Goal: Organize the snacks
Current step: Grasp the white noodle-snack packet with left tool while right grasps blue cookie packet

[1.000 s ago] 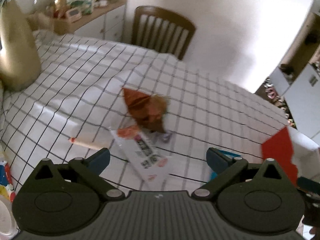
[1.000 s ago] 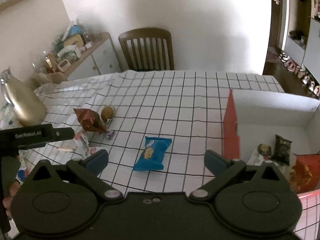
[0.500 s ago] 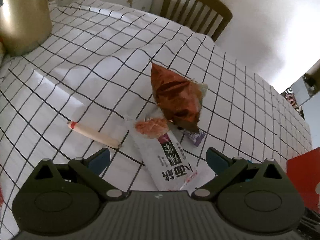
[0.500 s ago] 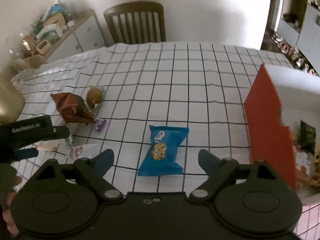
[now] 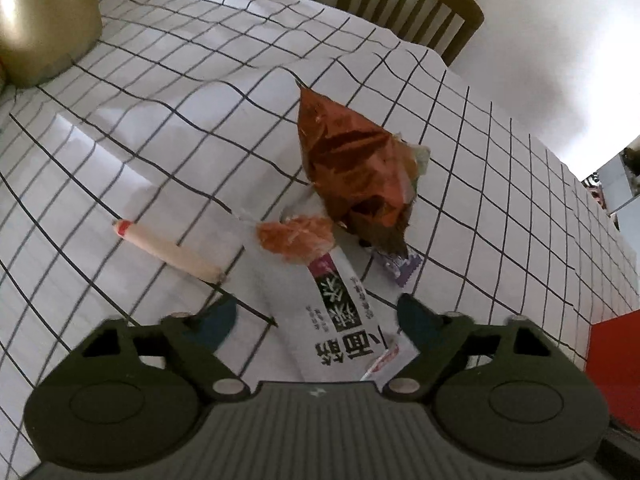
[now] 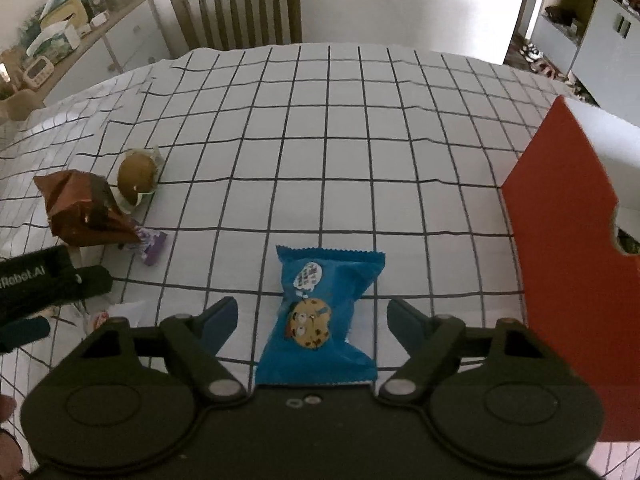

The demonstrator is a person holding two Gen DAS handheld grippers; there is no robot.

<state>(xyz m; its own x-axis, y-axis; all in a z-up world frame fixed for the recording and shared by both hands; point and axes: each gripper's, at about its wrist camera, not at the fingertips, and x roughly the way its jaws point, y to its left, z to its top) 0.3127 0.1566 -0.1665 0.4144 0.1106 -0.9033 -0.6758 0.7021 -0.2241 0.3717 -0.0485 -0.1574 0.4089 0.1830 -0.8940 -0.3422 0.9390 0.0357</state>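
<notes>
My left gripper is open, its fingers either side of a long white snack packet with black print. Beyond it lie a crumpled brown-orange bag, a small purple wrapper and a pale sausage stick. My right gripper is open and straddles a blue cookie packet. The red-and-white storage box stands right of it. The left gripper also shows at the left edge of the right wrist view.
A checked cloth covers the table. A round brown wrapped snack lies beside the brown bag. A gold vase stands far left. A wooden chair and a cluttered sideboard stand behind the table.
Both grippers have moved forward and down. The left one has closed in over the white packet, the right one over the blue cookie packet. Both stay open.
</notes>
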